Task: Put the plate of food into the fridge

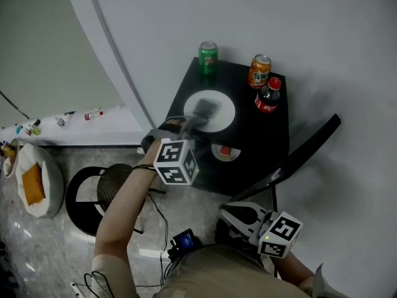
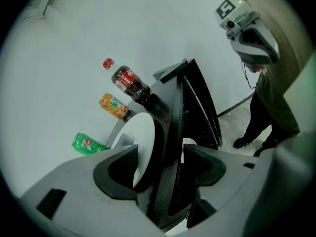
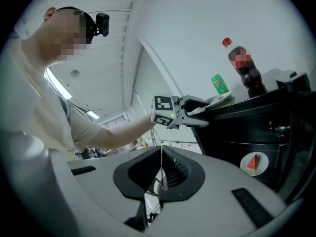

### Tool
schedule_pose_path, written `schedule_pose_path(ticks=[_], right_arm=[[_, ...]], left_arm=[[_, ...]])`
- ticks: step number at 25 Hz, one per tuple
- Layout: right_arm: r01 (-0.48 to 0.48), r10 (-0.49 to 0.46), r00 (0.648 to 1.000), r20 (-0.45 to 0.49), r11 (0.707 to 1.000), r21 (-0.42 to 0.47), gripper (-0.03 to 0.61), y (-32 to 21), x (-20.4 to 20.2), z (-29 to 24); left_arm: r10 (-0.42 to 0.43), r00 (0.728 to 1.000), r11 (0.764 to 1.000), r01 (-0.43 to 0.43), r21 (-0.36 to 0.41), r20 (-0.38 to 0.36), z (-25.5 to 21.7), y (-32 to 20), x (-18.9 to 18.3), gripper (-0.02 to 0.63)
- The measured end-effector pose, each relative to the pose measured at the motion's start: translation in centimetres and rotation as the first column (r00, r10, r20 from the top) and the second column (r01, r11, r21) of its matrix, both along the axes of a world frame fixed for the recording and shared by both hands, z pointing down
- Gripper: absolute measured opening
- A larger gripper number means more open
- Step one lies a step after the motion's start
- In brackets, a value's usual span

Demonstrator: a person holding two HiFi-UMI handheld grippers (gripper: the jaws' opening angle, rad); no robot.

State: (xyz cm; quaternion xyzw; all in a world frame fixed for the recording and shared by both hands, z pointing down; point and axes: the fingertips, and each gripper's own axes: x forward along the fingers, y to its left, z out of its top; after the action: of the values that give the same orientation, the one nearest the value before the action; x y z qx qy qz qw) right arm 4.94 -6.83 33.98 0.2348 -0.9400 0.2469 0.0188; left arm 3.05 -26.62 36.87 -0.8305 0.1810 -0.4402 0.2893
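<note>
Atop the glossy black fridge (image 1: 251, 120) sits a round white plate (image 1: 224, 109).

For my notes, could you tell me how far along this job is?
Done: the black mini fridge stands open; a small white plate with a red wedge sits inside. In hand: the open left gripper straddles the large white plate on top, not gripping. Left: likely gripping and shelving it; the shut right gripper idles.
</note>
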Motion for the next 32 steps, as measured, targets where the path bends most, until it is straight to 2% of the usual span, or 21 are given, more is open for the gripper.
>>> schedule_pose_path(ticks=[5, 14, 16, 18, 28, 32], right_arm=[[0.004, -0.004, 1.0, 0.003, 1.0, -0.002, 0.021, 0.1, -0.1, -0.1], [0.009, -0.009, 1.0, 0.011, 1.0, -0.011, 0.021, 0.0, -0.5, -0.2], [0.006, -0.006, 1.0, 0.01, 1.0, -0.015, 0.021, 0.0, -0.5, -0.2], [-0.004, 0.004, 1.0, 0.012, 1.0, -0.021, 0.021, -0.2, -0.4, -0.1], [-0.035, 0.036, 0.999, 0.025, 0.998, -0.051, 0.021, -1.3, -0.4, 0.1], [-0.073, 0.079, 0.995, 0.053, 0.991, -0.11, 0.021, -2.1, -0.1, 0.4]], left_arm=[[0.011, 1.0, 1.0, -0.011, -0.013, 0.016, 0.0, 0.6, -0.4, 0.293], [0.02, 1.0, 0.999, -0.02, 0.038, 0.016, 0.0, 0.6, -0.5, 0.29], [0.013, 1.0, 0.999, -0.013, 0.041, -0.011, -0.4, 0.7, -0.6, 0.263], [0.006, 0.999, 0.999, -0.004, 0.049, -0.038, -0.8, 0.8, -0.7, 0.207], [0.002, 0.991, 0.996, 0.01, 0.093, -0.133, -2.0, 1.8, -1.1, 0.089], [0.006, 0.989, 0.994, 0.01, 0.109, -0.149, -2.1, 2.4, -1.1, 0.081]])
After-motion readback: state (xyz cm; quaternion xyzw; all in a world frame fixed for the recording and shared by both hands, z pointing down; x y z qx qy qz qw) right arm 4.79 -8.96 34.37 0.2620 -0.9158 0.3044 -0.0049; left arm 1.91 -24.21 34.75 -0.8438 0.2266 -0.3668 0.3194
